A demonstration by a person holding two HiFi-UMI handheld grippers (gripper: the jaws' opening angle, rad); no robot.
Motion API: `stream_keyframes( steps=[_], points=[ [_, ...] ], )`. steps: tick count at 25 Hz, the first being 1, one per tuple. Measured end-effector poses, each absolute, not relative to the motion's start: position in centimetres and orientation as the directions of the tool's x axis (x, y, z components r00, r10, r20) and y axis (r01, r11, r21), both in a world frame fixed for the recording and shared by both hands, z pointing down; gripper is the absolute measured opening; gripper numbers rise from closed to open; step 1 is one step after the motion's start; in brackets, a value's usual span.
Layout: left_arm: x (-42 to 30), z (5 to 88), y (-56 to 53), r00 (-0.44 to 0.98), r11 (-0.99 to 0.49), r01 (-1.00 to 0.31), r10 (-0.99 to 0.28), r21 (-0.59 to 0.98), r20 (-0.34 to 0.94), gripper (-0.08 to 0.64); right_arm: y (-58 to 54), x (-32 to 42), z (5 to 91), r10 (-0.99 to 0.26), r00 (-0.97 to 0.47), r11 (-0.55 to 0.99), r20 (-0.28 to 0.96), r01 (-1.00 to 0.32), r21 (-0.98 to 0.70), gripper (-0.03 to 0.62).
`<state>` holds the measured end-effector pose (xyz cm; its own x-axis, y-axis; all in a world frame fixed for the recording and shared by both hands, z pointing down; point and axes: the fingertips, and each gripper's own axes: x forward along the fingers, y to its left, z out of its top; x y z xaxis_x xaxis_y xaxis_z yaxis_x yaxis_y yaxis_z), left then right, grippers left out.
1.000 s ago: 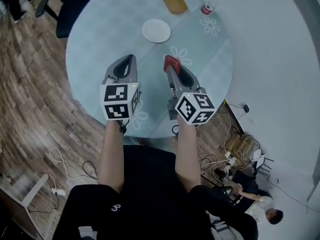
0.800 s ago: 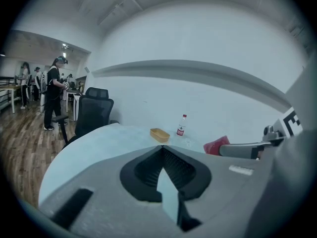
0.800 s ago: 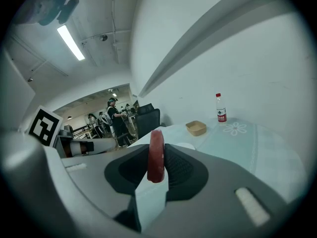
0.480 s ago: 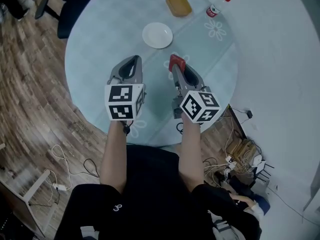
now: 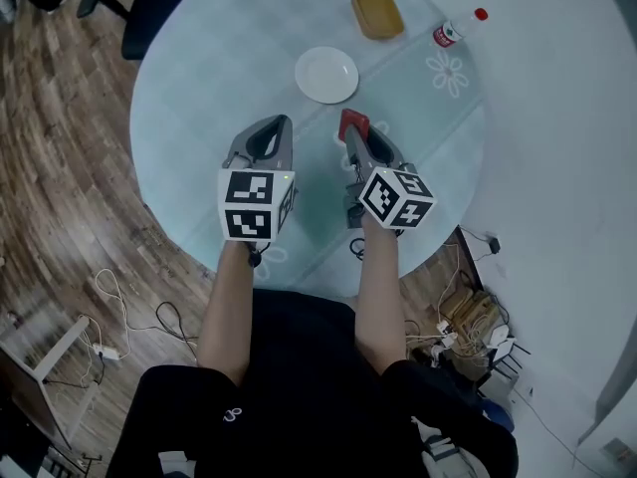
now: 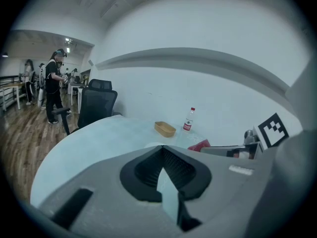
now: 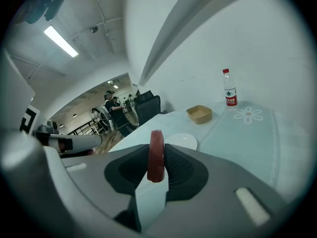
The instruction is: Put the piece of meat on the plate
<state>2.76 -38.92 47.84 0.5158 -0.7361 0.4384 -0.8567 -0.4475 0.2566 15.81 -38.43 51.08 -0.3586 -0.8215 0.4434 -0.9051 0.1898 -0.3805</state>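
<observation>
A red piece of meat (image 5: 353, 122) stands on edge between the jaws of my right gripper (image 5: 350, 128), which is shut on it above the pale blue round table (image 5: 199, 98). In the right gripper view the meat (image 7: 156, 154) is a thin red slab clamped by the right gripper (image 7: 156, 158). The white plate (image 5: 326, 75) lies empty just beyond both grippers, and it shows behind the meat as the plate (image 7: 184, 142). My left gripper (image 5: 277, 124) hovers beside the right one, shut and holding nothing; the left gripper (image 6: 162, 149) has its tips touching.
A tan shallow container (image 5: 377, 12) and a red-capped bottle (image 5: 453, 32) stand at the table's far side. A dark office chair (image 6: 96, 105) is at the far left edge, with people (image 6: 53, 83) standing beyond it. Cables lie on the wooden floor (image 5: 60, 197).
Both grippers have edged forward over the table toward the plate. The meat has stayed clamped in the right gripper.
</observation>
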Motion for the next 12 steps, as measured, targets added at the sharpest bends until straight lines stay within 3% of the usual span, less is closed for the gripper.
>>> stream_keyframes(
  steps=[12],
  points=[
    [0.7, 51.4, -40.8, 0.470, -0.376, -0.883, -0.722, 0.282, 0.507, -0.008, -48.1, 15.0, 59.9, -0.674, -0.442, 0.232, 0.592, -0.887, -0.398, 0.100]
  ],
)
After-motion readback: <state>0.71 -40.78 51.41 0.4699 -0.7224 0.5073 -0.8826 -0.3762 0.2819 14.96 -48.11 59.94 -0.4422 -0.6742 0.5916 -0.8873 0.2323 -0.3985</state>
